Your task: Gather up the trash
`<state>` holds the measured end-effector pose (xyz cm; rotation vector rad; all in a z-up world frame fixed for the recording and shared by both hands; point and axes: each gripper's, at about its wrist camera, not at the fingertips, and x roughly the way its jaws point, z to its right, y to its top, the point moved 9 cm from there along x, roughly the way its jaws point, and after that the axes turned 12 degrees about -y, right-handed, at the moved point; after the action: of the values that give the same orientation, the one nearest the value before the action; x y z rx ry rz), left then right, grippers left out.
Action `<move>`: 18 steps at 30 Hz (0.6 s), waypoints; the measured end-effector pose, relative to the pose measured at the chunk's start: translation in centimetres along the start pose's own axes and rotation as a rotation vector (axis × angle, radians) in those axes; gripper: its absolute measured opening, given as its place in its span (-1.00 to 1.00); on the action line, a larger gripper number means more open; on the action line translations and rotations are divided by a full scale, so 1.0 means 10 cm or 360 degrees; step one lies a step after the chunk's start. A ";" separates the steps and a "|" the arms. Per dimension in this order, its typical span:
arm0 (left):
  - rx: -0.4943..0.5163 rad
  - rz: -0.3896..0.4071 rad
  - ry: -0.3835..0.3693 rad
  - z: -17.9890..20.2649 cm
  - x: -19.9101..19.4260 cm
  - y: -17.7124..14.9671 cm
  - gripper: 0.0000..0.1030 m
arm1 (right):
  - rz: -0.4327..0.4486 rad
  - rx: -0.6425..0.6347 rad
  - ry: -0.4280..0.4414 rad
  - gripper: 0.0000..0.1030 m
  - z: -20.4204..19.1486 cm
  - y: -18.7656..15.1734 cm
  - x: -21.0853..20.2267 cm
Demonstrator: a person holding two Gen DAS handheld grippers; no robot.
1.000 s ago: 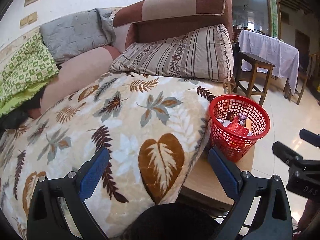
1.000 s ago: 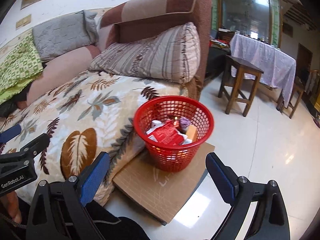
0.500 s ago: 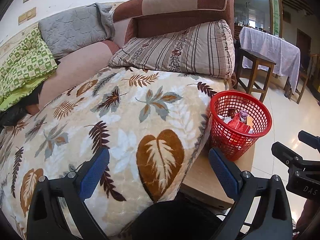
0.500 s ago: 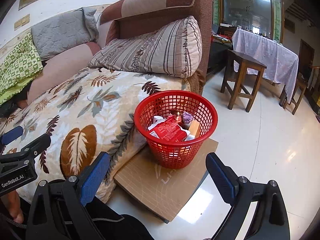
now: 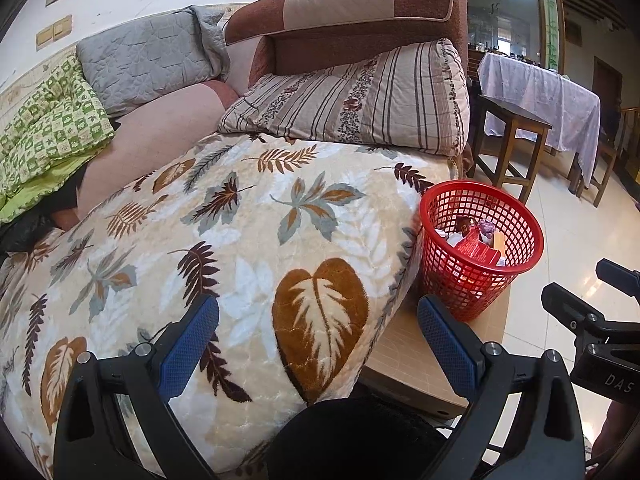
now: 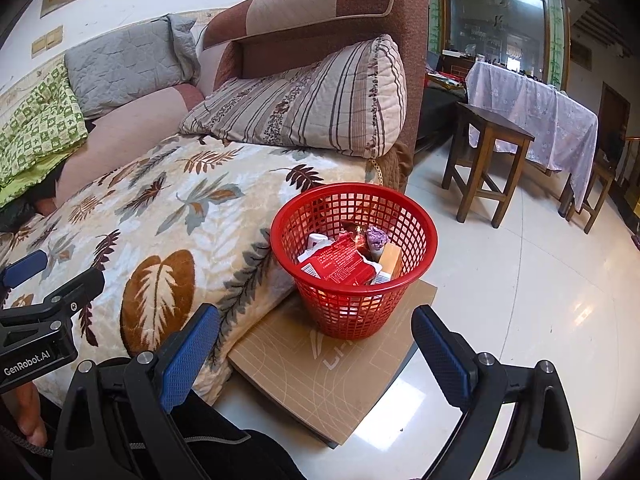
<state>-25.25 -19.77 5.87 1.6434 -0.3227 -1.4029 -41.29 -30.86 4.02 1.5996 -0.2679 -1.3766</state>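
Cardboard (image 6: pixel 332 364) under the basket (image 6: pixel 354 260) shows fully only from right wrist.

A red plastic mesh basket (image 6: pixel 354 258) stands upright on a flat sheet of brown cardboard (image 6: pixel 332 368) on the floor, just beside the edge of the leaf-patterned blanket. Inside lie a crumpled red wrapper (image 6: pixel 340 262), a small purple wad (image 6: pixel 376 237), an orange packet (image 6: pixel 391 261) and some white scraps (image 6: pixel 316 240)
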 end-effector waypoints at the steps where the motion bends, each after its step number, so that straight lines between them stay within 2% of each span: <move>1: 0.0000 0.0000 -0.0001 0.00 0.00 0.00 0.92 | 0.0000 -0.0001 0.0000 0.91 0.00 0.00 0.00; 18: -0.0002 -0.0001 -0.0003 0.02 0.00 0.00 0.92 | -0.0011 0.0002 -0.0017 0.91 0.03 -0.02 0.01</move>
<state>-25.41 -19.85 5.84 1.6412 -0.3222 -1.4050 -41.61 -31.01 3.84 1.5962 -0.2700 -1.3907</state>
